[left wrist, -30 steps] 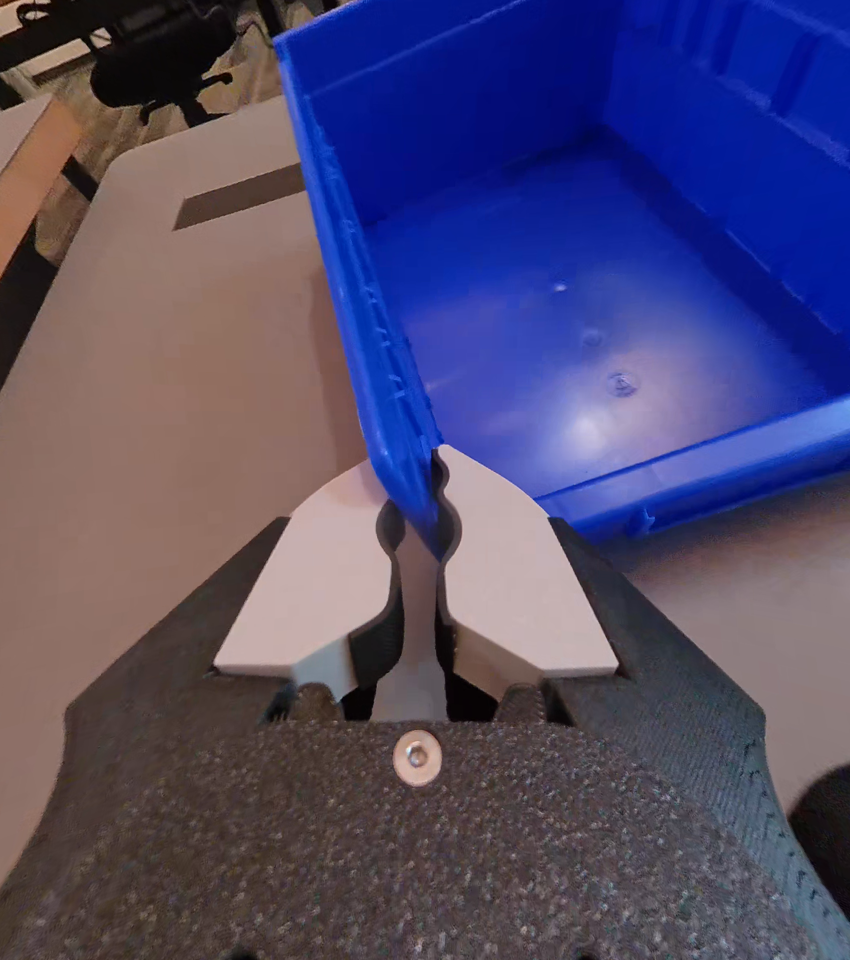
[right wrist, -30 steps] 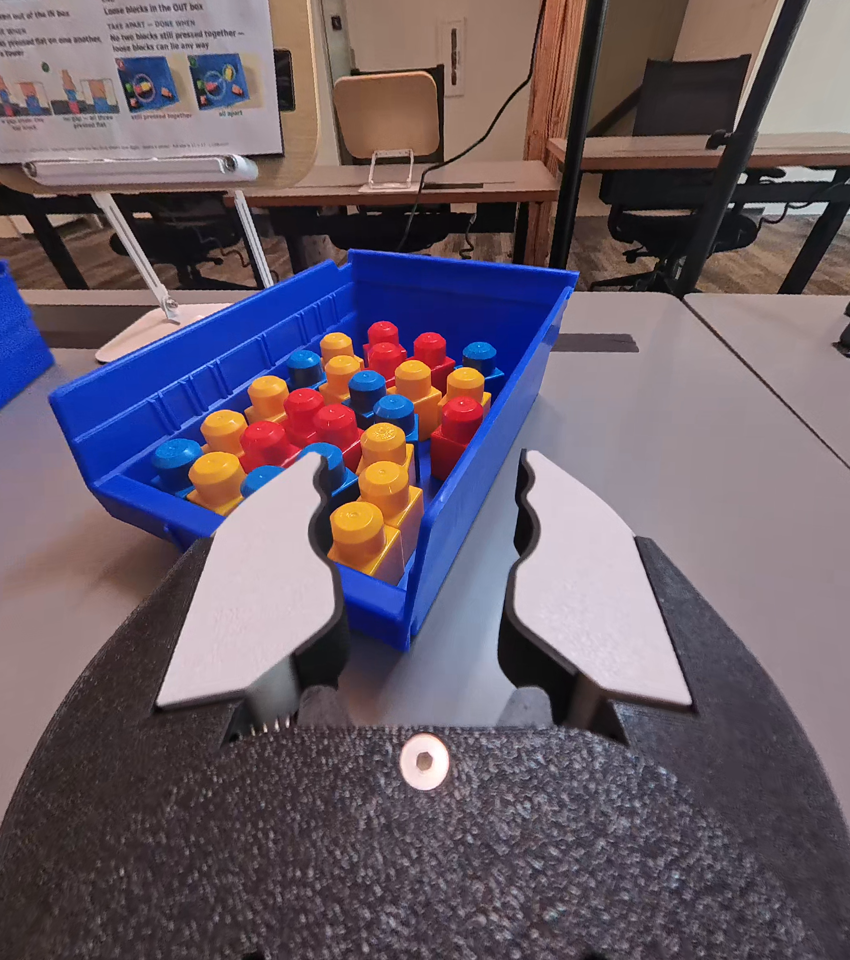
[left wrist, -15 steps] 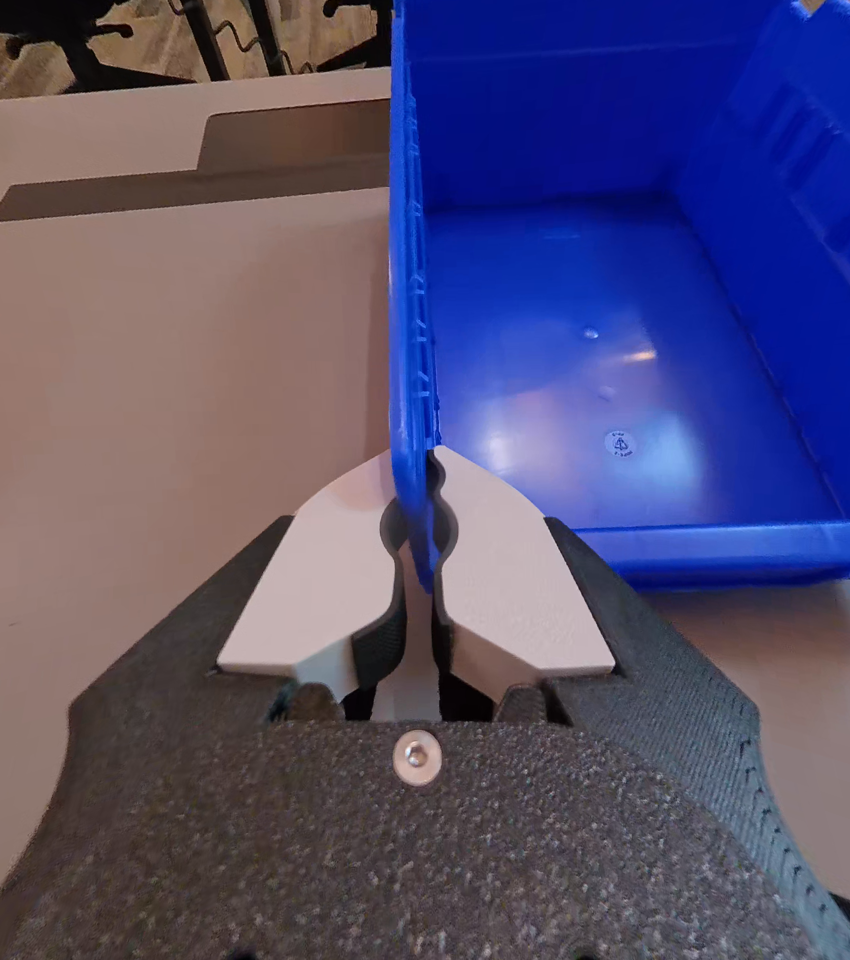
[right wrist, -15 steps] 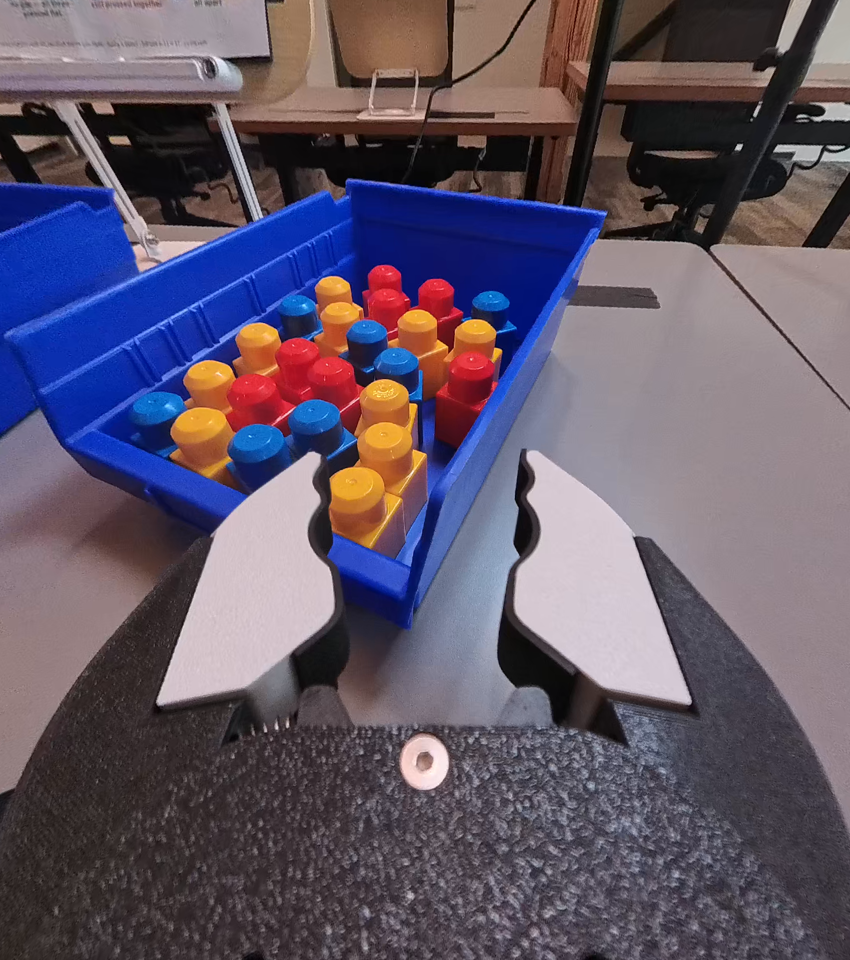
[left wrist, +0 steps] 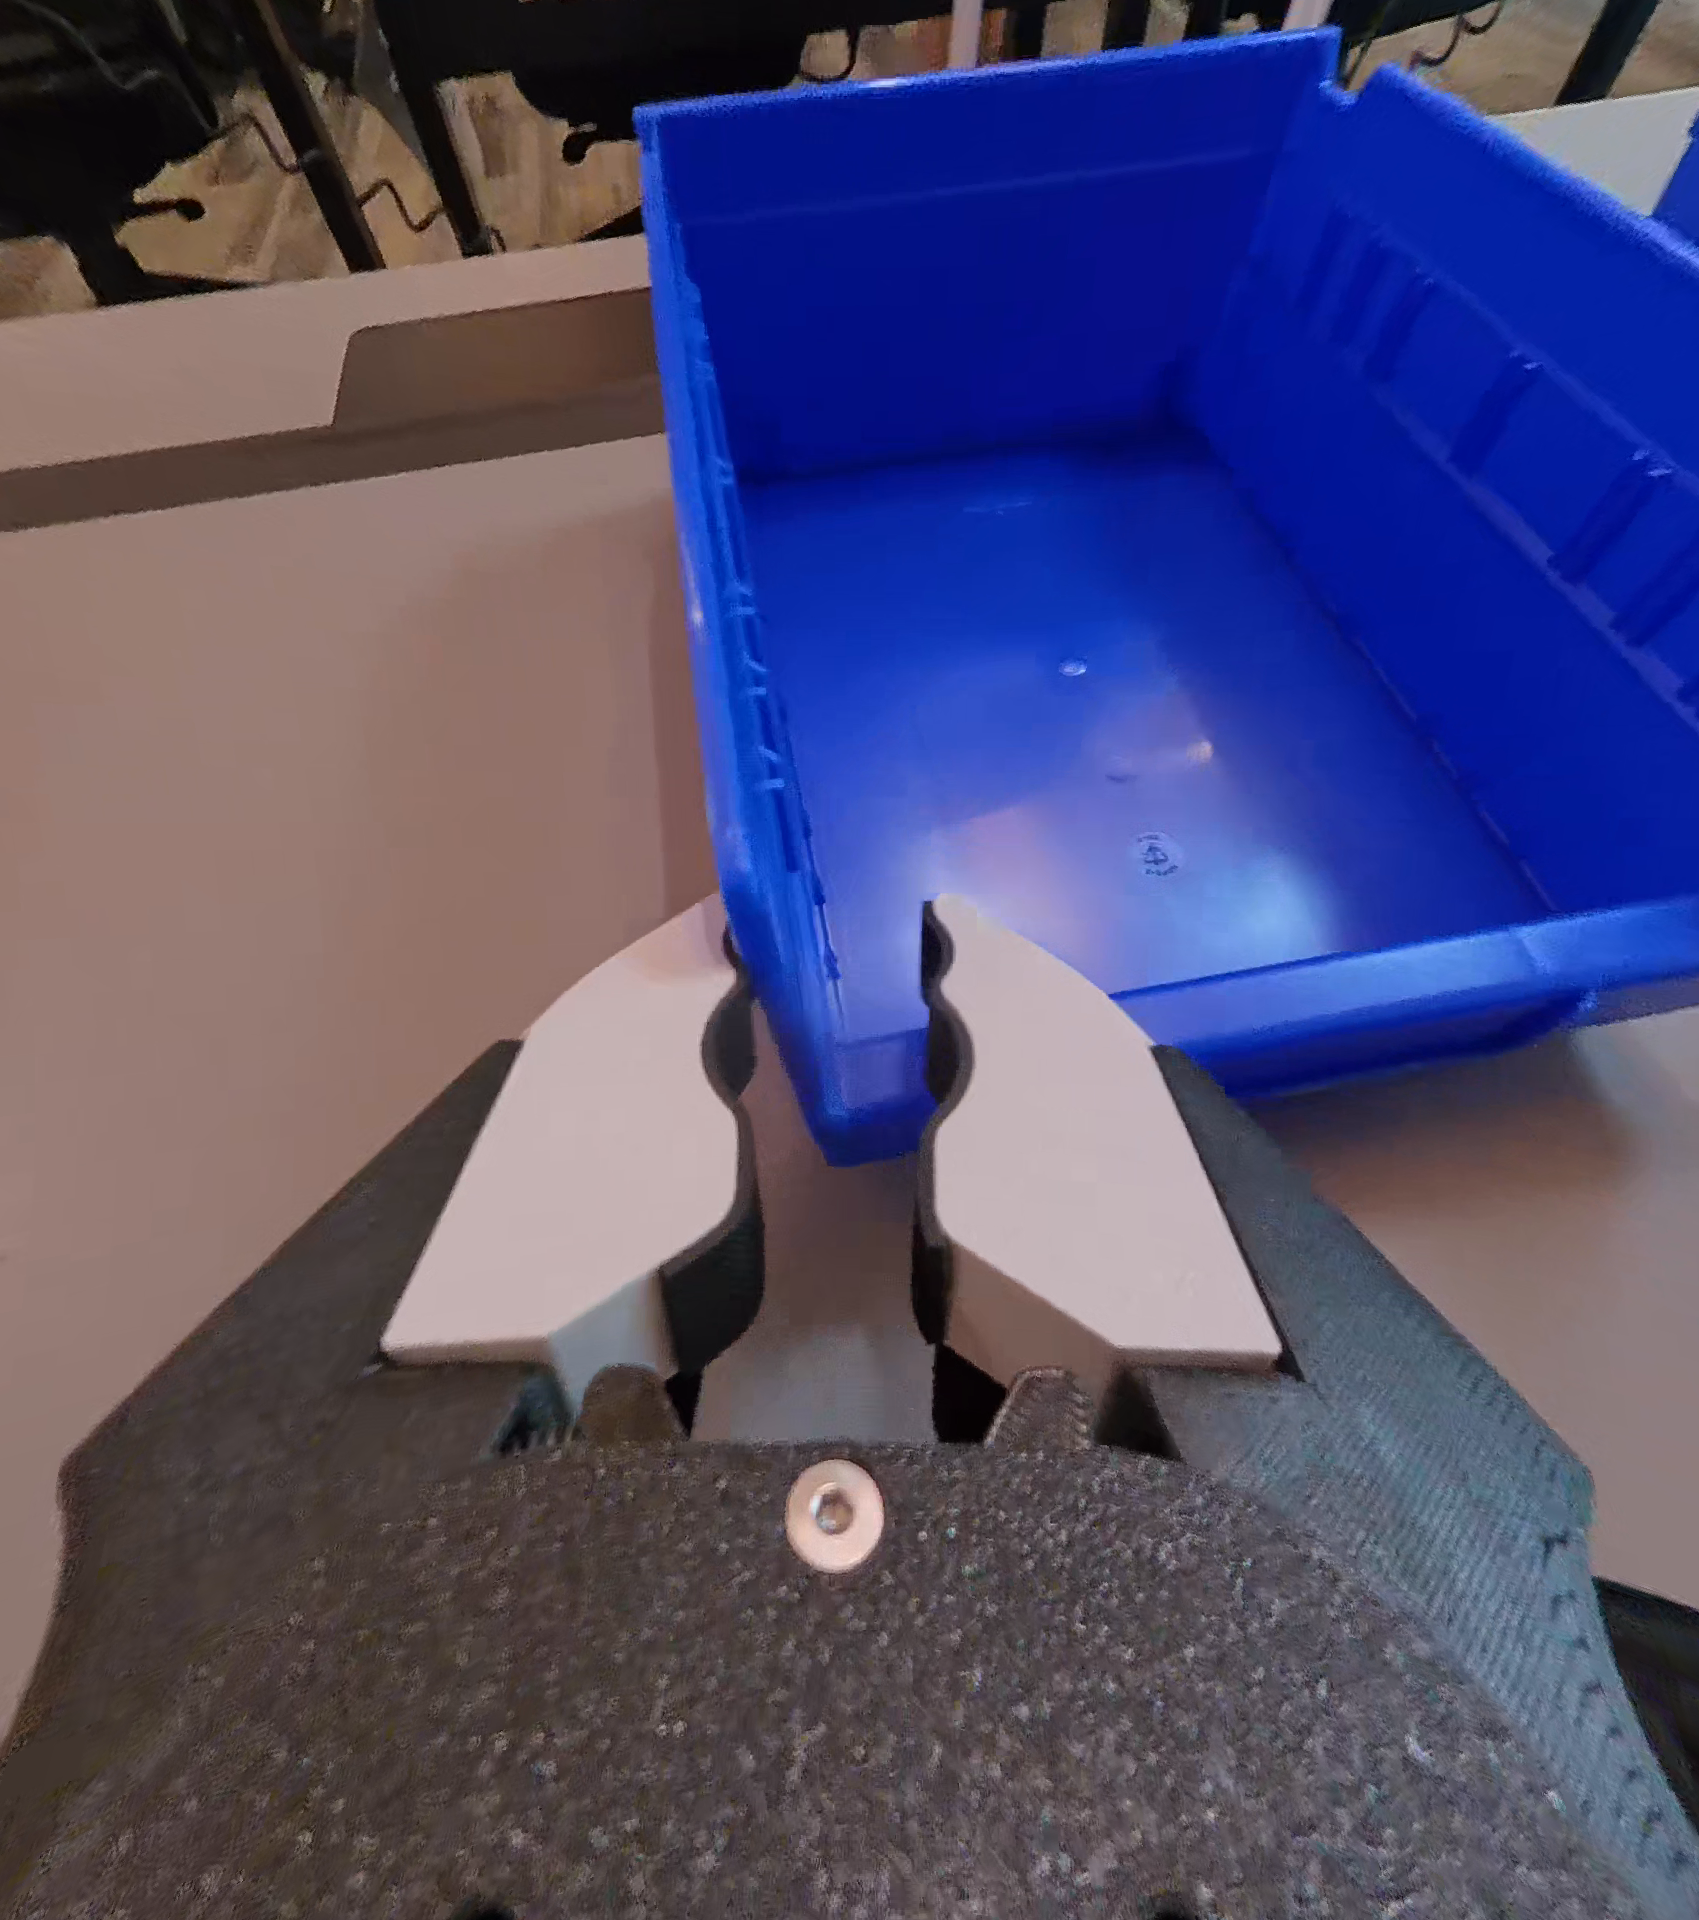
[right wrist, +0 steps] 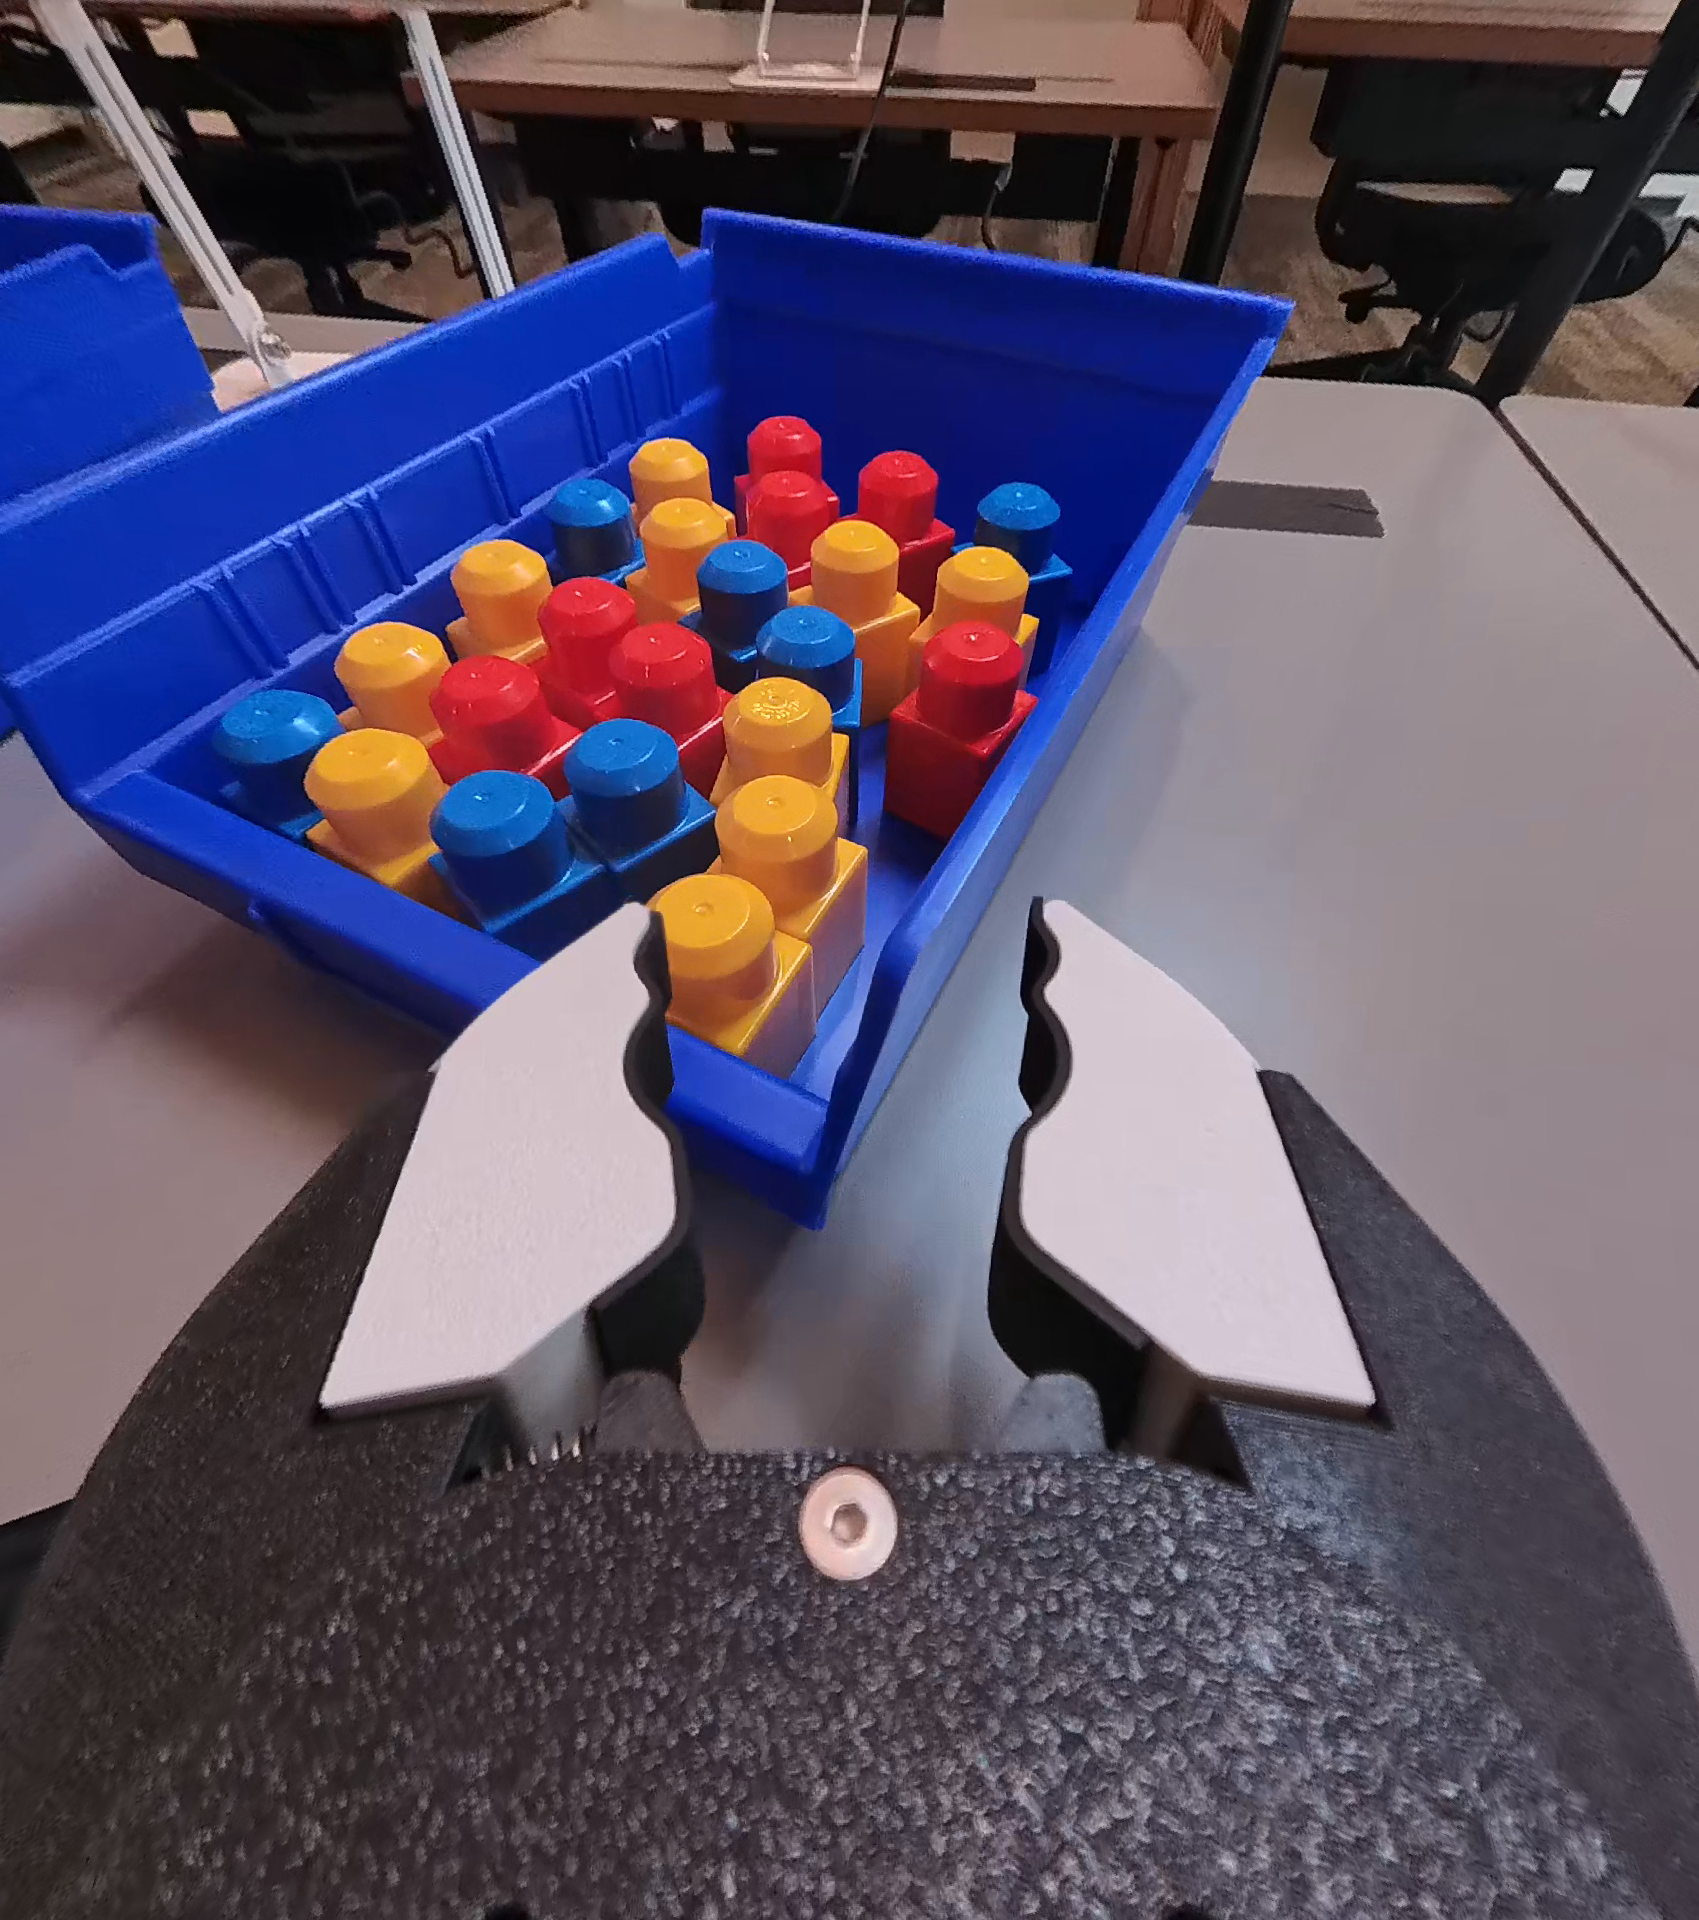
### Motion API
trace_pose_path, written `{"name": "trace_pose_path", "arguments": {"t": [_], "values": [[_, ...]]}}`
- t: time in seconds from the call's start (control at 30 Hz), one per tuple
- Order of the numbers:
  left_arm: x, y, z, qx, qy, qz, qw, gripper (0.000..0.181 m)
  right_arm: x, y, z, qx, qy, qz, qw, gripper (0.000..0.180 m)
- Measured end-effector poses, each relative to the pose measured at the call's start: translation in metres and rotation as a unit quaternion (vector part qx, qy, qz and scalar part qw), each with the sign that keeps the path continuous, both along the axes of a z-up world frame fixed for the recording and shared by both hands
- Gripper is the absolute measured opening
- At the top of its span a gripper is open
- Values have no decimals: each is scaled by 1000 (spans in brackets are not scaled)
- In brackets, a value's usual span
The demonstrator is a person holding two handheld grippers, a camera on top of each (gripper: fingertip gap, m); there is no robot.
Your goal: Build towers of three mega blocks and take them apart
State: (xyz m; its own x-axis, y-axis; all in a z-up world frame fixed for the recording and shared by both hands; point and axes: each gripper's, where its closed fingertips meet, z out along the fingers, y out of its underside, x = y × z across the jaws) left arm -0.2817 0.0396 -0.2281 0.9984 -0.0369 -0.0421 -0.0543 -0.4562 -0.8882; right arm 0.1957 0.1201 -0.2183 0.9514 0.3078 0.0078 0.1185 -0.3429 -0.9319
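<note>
Two blue bins sit on the grey worktop: the left gripper, jaws spread, straddles the empty bin's corner, apparently without touching; the right gripper, jaws spread, hovers before the block-filled bin.

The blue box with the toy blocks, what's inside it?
The blue box holds red, yellow and blue blocks standing with their knobs up. Whether any sit stacked on hidden blocks beneath cannot be seen; much of the floor is covered.

Two bins sit on a table: an empty bin left, a bin holding upright blocks right.
</note>
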Motion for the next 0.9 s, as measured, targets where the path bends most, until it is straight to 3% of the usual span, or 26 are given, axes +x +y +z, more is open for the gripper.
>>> {"name": "trace_pose_path", "arguments": {"t": [0.07,0.2,0.27,0.4,0.5,0.6,0.73,0.8,0.9], "values": [[0,-4,6,9,22,-6,1000,37,2,3,-3,-6,-5,-3,1000,62],[-15,-16,44,66,43,14,997,38,8,12,-5,-8,-16,-4,1000,28],[-8,-23,62,90,36,-2,995,36,10,14,-5,-21,-10,-6,1000,20],[65,-34,84,119,-19,-119,986,26,9,4,-5,-33,-27,-10,999,13],[161,-47,73,91,-46,-257,961,29,-7,-14,-6,-44,-36,9,998,12],[231,-46,44,40,-28,-327,944,35,-24,-29,-6,-59,-55,22,996,8],[260,-25,6,-38,23,-324,945,47,-47,-45,-6,-61,-62,49,995,6],[253,-13,4,-27,62,-303,951,31,-47,-47,-5,-53,-76,41,995,6],[250,-10,5,-33,71,-292,953,25,-49,-51,4,-37,-58,50,996,7]]}}
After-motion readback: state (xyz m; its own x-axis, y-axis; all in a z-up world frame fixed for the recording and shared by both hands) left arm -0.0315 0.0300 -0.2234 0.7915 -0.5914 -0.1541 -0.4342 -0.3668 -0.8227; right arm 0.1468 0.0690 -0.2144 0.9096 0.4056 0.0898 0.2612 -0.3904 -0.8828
